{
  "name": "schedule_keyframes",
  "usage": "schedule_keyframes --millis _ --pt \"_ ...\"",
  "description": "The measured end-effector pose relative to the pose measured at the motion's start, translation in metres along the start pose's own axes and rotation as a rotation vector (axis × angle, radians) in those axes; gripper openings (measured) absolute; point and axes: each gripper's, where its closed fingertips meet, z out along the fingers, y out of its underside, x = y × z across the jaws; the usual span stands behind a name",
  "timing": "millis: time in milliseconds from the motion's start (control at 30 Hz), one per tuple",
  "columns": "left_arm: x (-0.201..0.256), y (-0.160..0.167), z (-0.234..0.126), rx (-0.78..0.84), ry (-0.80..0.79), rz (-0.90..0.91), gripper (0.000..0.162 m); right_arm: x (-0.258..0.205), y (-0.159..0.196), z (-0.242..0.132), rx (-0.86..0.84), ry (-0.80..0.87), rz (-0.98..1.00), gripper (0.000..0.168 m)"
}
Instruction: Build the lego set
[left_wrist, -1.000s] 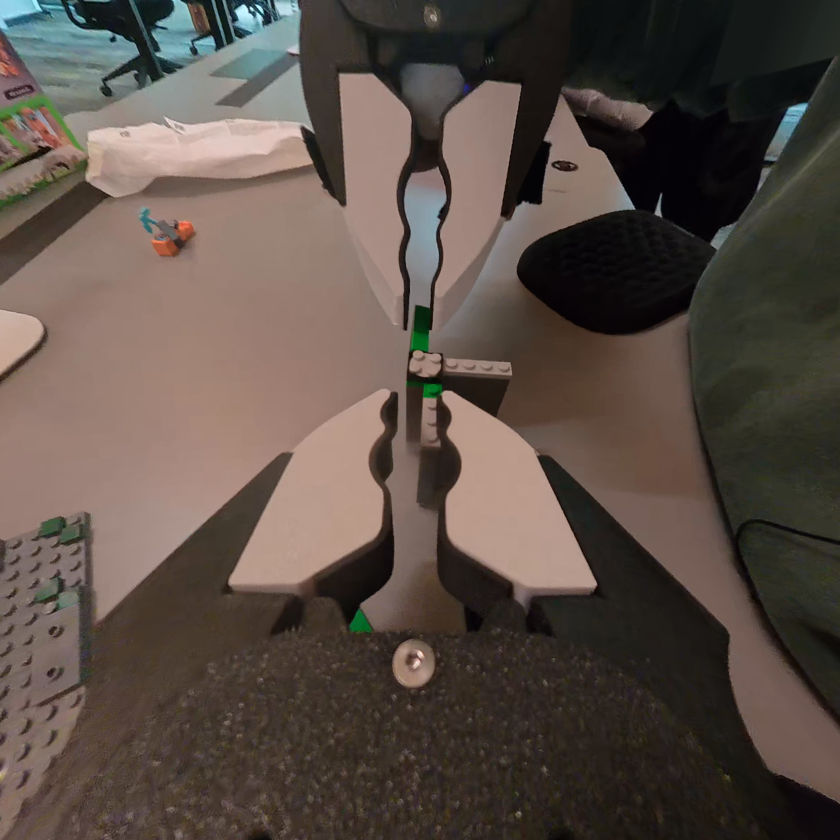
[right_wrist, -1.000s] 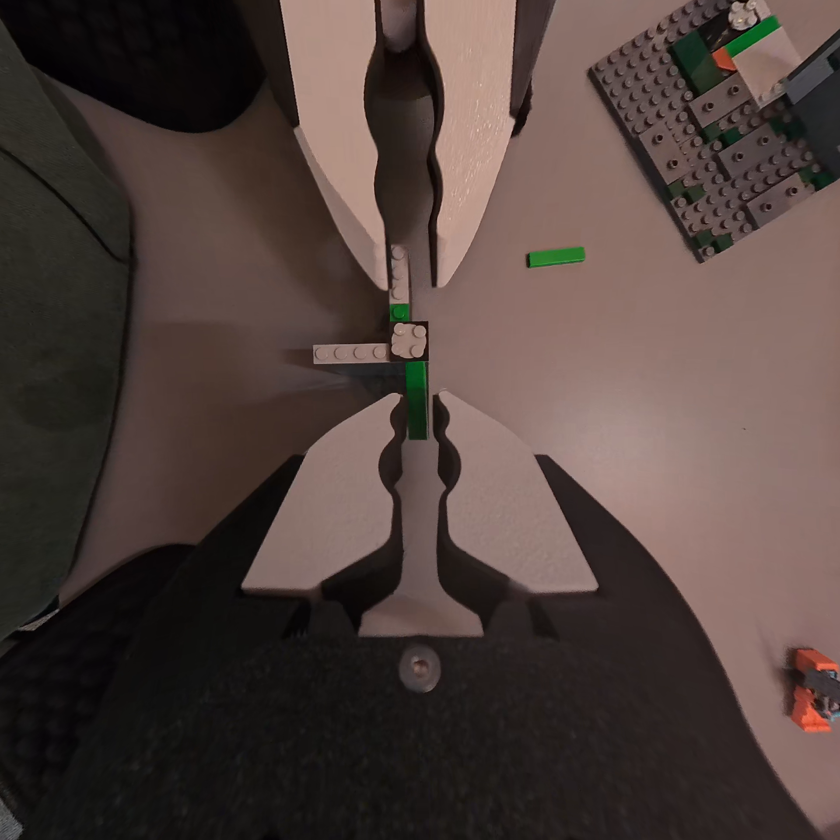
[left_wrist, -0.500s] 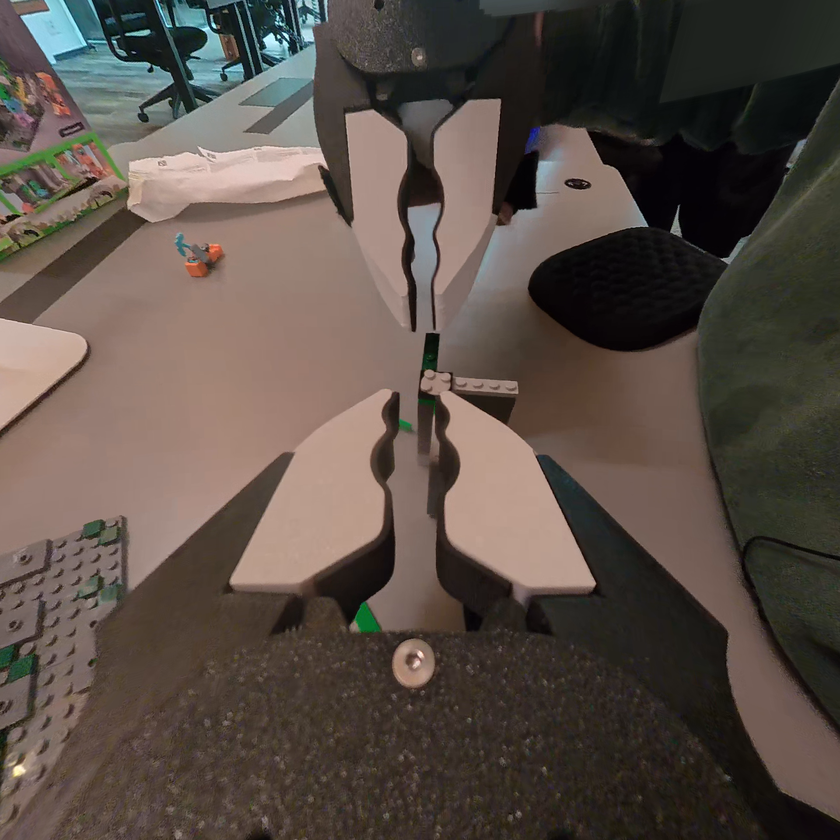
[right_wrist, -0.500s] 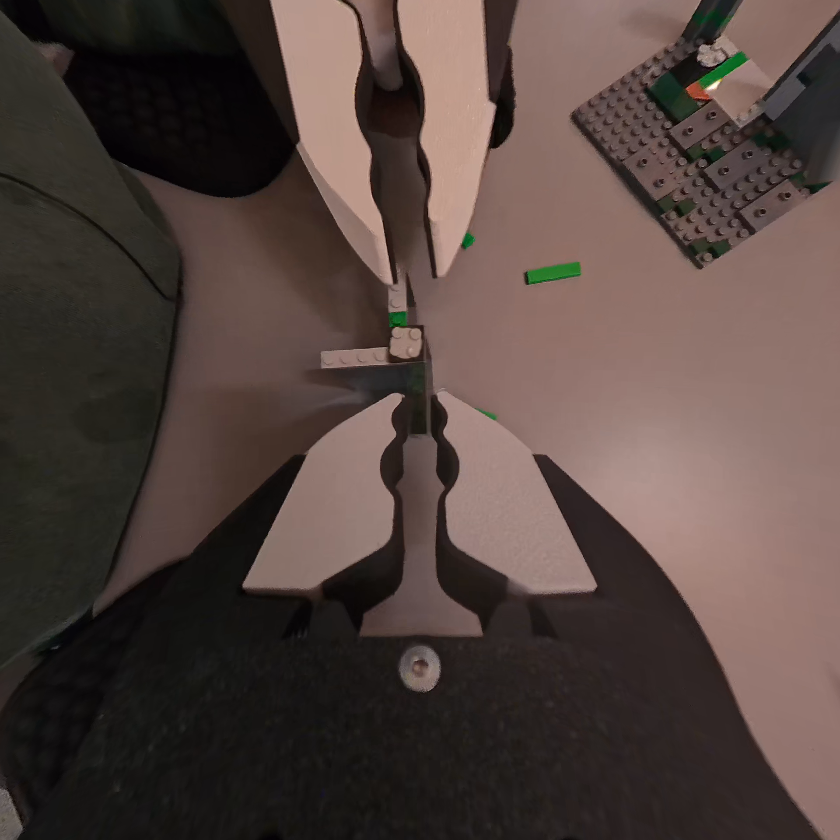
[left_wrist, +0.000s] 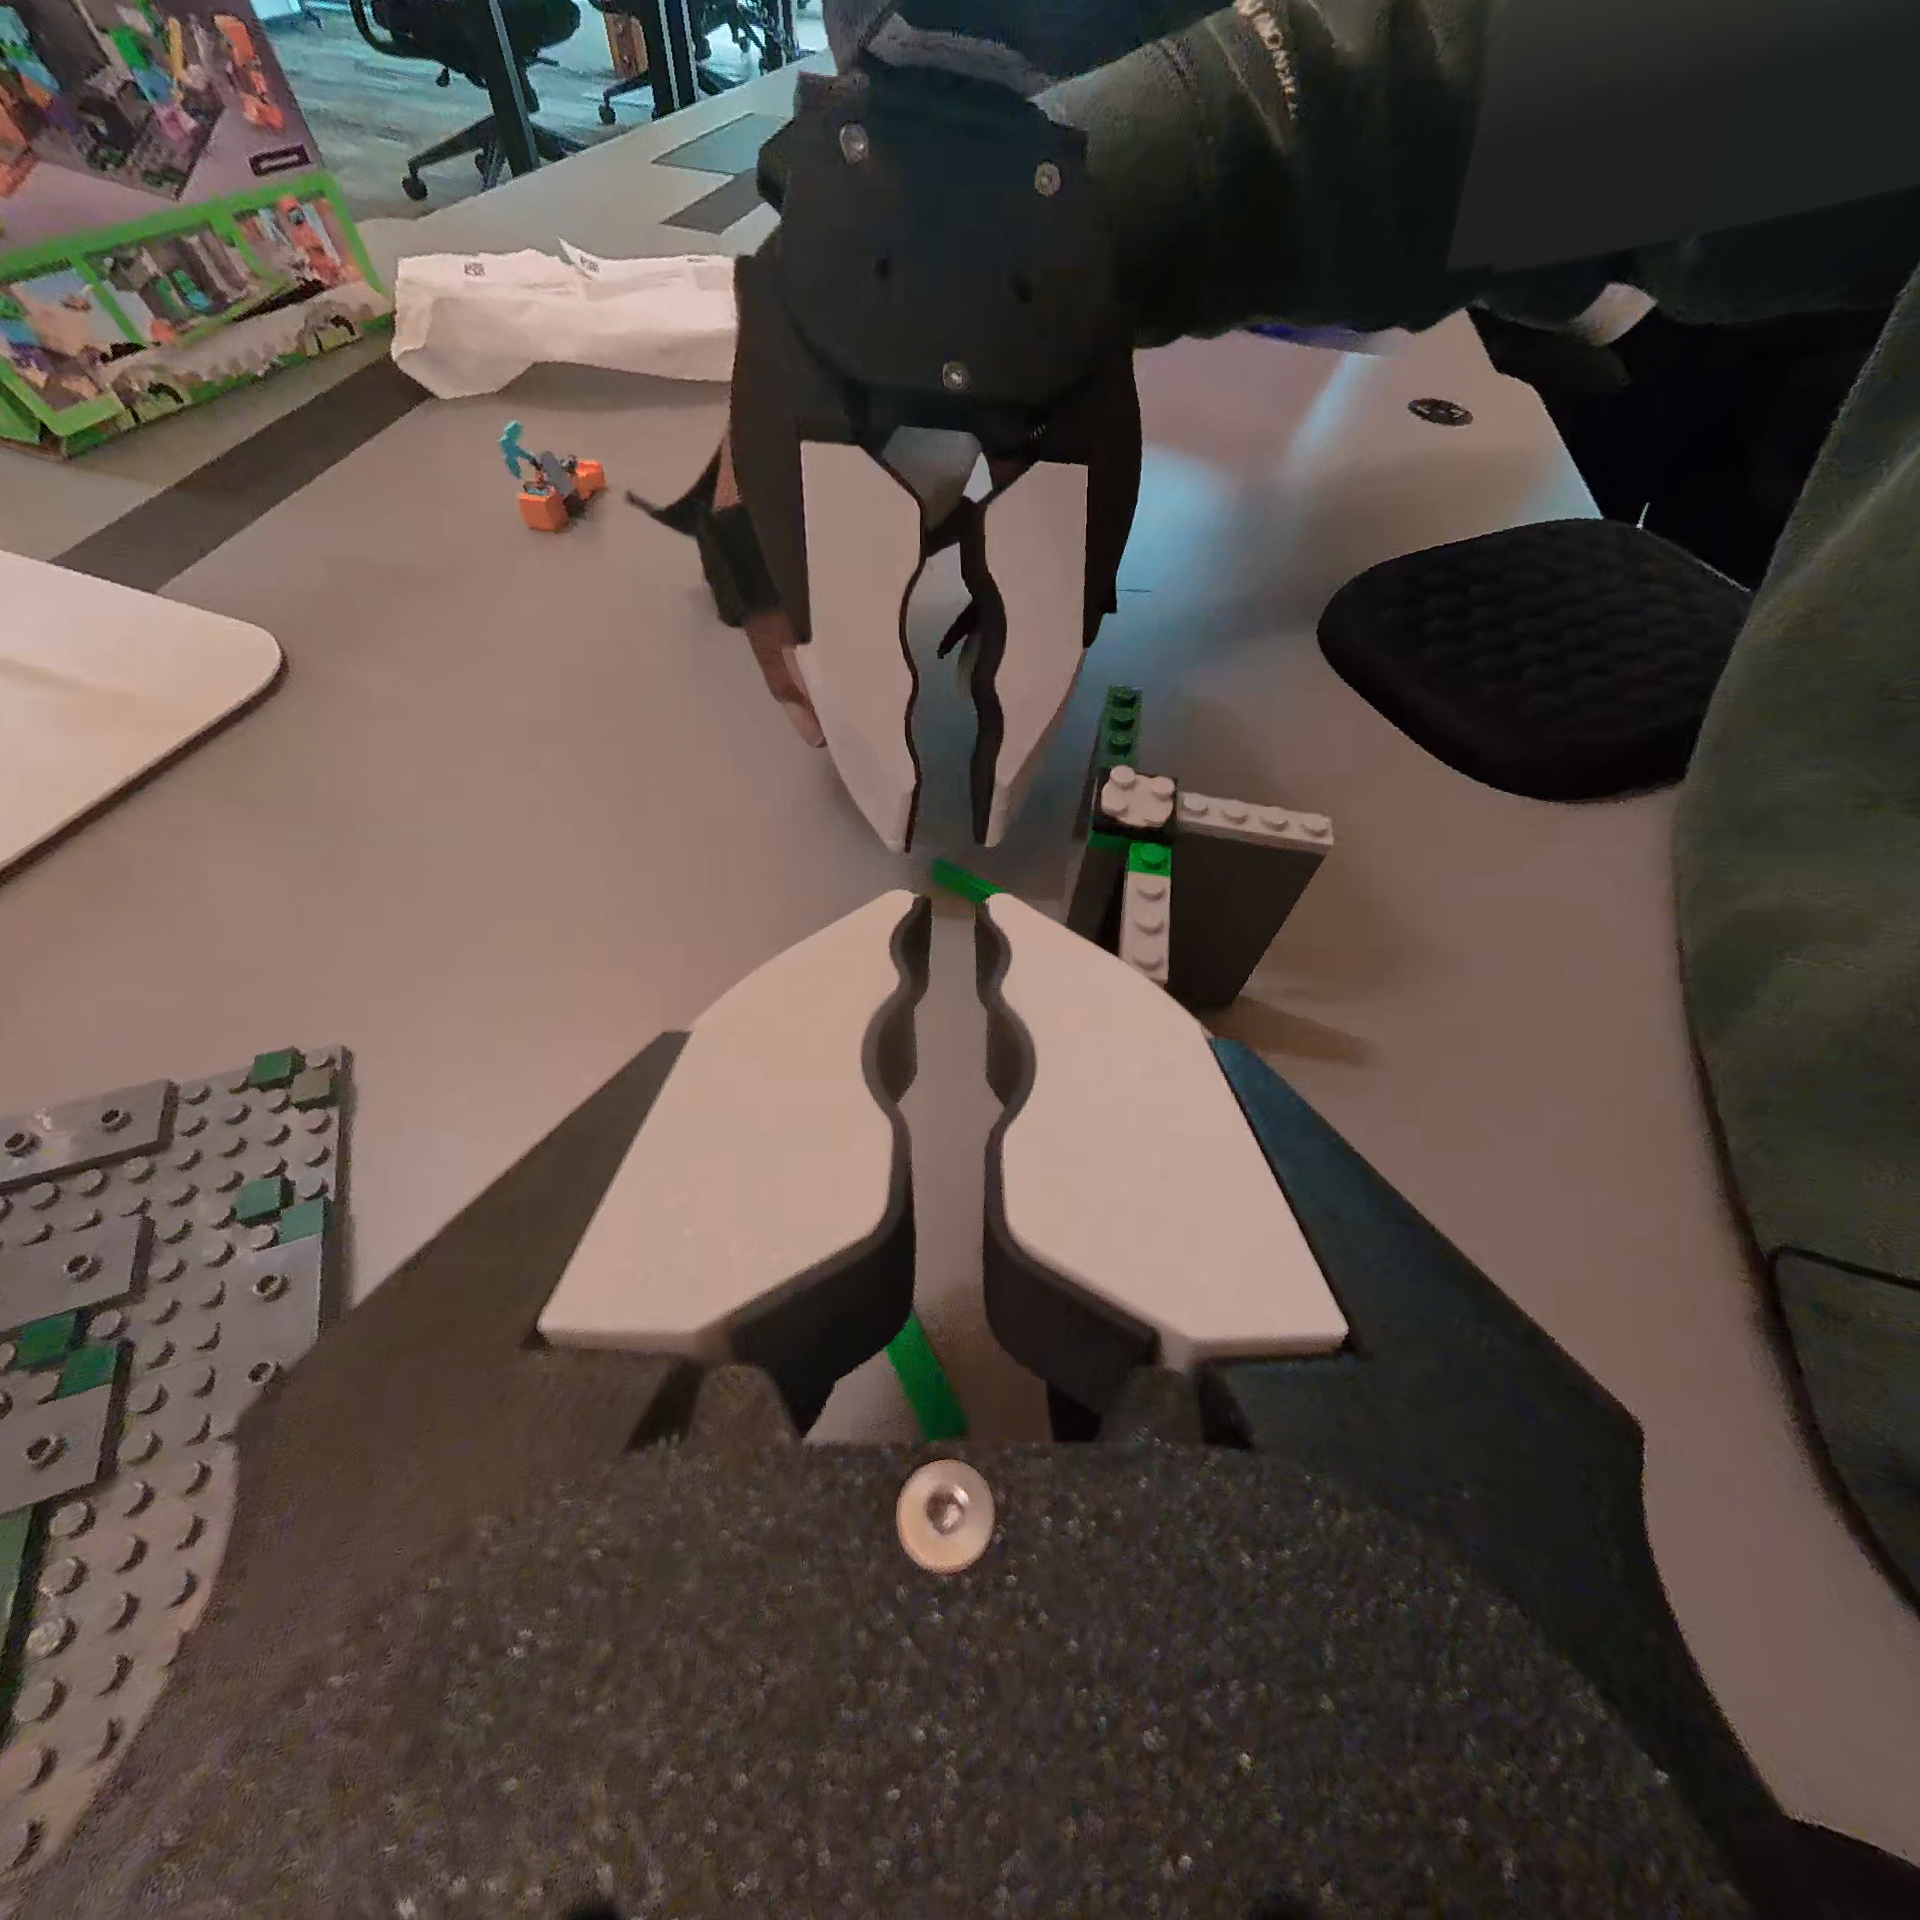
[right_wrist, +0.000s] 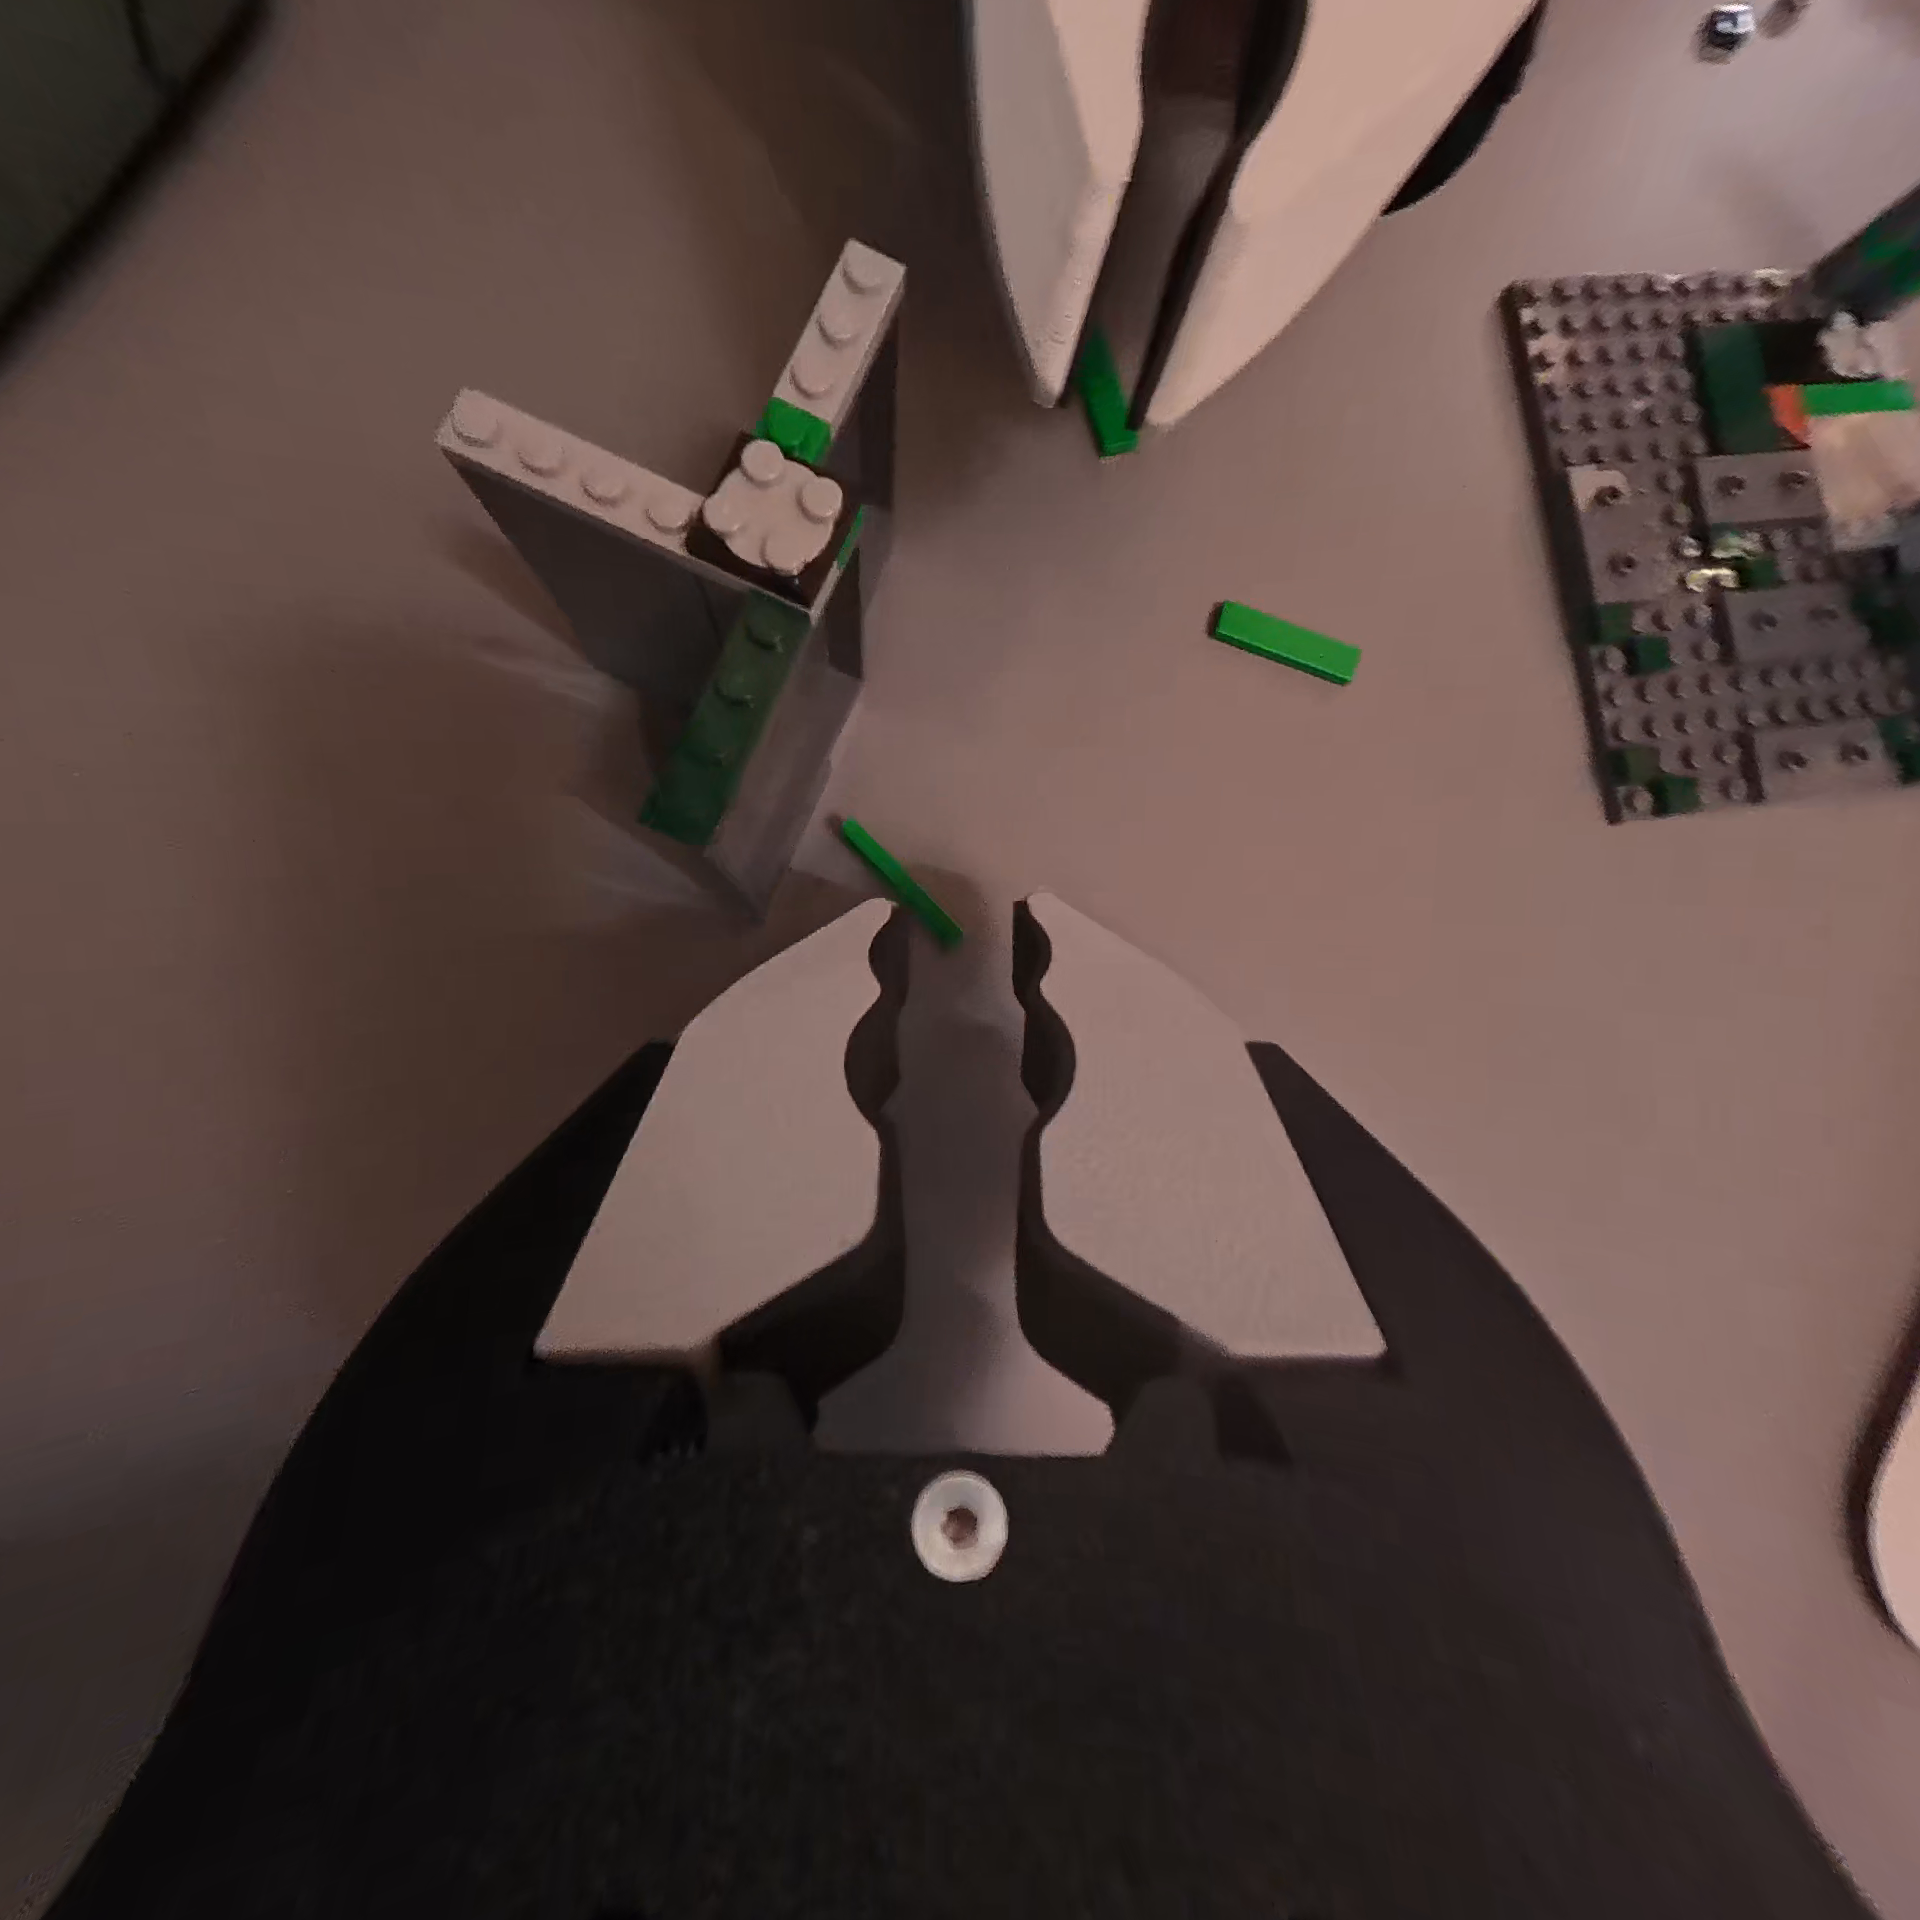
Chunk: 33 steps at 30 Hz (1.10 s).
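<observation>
- The half-built wall (left_wrist: 1216, 914) (right_wrist: 623, 582) stands upright on the table (left_wrist: 520, 779). It's dark grey panels in an L with light grey studs on top, a dark green strip along one edge and a small round grey piece at the corner. Neither set of tongs touches it; it sits just off to the side of both.
- Right gripper (right_wrist: 956, 909) (left_wrist: 943, 836): fingers spread a bit with nothing between them, tips low over the table. A thin green tile (right_wrist: 899, 883) lies tilted just beside one fingertip, near the foot of the wall.
- Left gripper (left_wrist: 948, 906) (right_wrist: 1101, 410): only a narrow gap between the fingers, tip to tip with the right one. A second green tile (right_wrist: 1103, 384) shows right at its tips, but I can't tell if it's actually pinched.
- A third green tile (right_wrist: 1283, 644) lies flat between the wall and the grey studded baseplate (right_wrist: 1662, 727) (left_wrist: 156, 1247).
- Further out: a small orange figure (left_wrist: 556, 494), a crumpled white paper bag (left_wrist: 561, 312), the set's box (left_wrist: 156, 260), a black cushion (left_wrist: 1527, 655) and the corner of a white board (left_wrist: 104, 675).
</observation>
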Motion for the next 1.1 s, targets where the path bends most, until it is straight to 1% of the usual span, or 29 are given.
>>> schedule_keyframes --millis 67,133,200,300,367,433,533,600,700,900,1000,1100 --pt "-0.002 0.002 0.001 0.000 0.002 -0.013 0.008 0.000 0.003 0.004 -0.013 -0.046 -0.026 0.021" --pt "-0.003 0.004 0.002 -0.002 0.002 -0.026 0.008 -0.001 0.004 0.008 -0.014 -0.090 -0.037 0.020" --pt "-0.005 0.005 0.003 -0.003 -0.002 -0.038 0.008 -0.003 0.006 0.011 -0.015 -0.118 -0.036 0.004" --pt "-0.006 0.000 0.003 0.014 -0.009 -0.067 0.008 0.000 0.001 0.005 0.051 -0.108 0.046 0.002" --pt "-0.008 -0.008 0.002 0.042 -0.004 -0.109 0.009 0.008 -0.005 -0.009 0.105 -0.055 0.149 0.003" --pt "-0.008 -0.018 0.003 0.058 0.041 -0.193 0.010 0.011 -0.018 -0.027 0.173 -0.024 0.261 0.002" --pt "-0.002 -0.032 0.009 0.062 0.168 -0.359 0.015 0.009 -0.036 -0.052 0.210 0.013 0.382 0.002" --pt "0.003 -0.045 0.013 0.089 0.248 -0.457 0.019 0.002 -0.047 -0.064 0.230 0.010 0.440 0.002" --pt "0.009 -0.061 0.018 0.142 0.314 -0.573 0.019 -0.006 -0.058 -0.075 0.254 0.017 0.493 0.002" --pt "0.027 -0.069 0.024 0.169 0.426 -0.782 0.023 -0.014 -0.058 -0.080 0.199 0.148 0.400 0.002" --pt "0.032 -0.066 0.027 0.150 0.424 -0.850 0.025 -0.016 -0.056 -0.080 0.163 0.223 0.346 0.003" --pt "0.033 -0.066 0.028 0.166 0.421 -0.916 0.025 -0.015 -0.056 -0.079 0.123 0.297 0.282 0.003"
